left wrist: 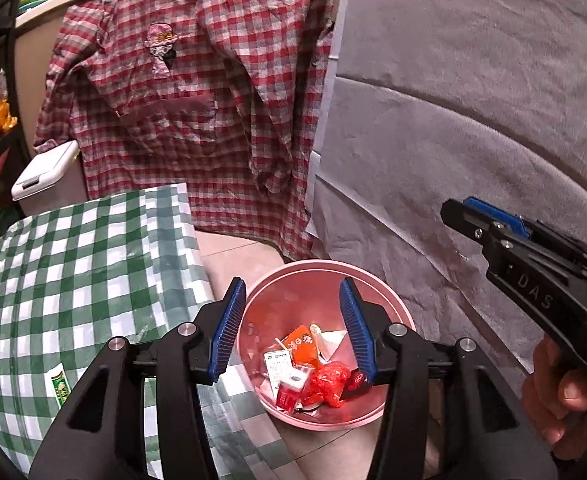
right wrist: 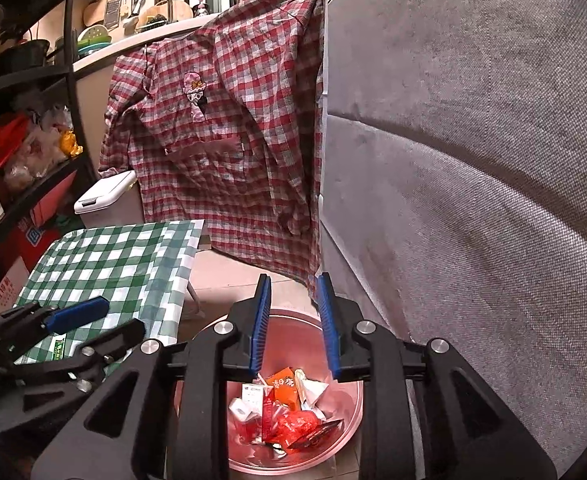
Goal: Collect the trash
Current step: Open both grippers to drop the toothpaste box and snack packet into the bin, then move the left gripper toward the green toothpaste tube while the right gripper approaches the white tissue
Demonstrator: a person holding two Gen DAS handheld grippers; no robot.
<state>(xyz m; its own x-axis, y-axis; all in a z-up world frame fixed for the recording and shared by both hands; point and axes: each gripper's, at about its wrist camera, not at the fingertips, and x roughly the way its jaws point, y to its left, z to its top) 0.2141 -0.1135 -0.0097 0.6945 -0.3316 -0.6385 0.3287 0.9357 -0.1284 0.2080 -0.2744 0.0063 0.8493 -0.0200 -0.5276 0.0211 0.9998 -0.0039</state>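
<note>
Both grippers hanging over pink bin [left wrist: 325, 276] on floor beside green-checked table [left wrist: 73, 280]; left gripper [left wrist: 291, 320] jaws spread wide, right gripper [right wrist: 293, 326] jaws parted, both gripping nothing; wrappers [left wrist: 313, 372] lying inside bin

Pink bin [left wrist: 325, 276], wrappers [left wrist: 313, 372] heaped inside
</note>
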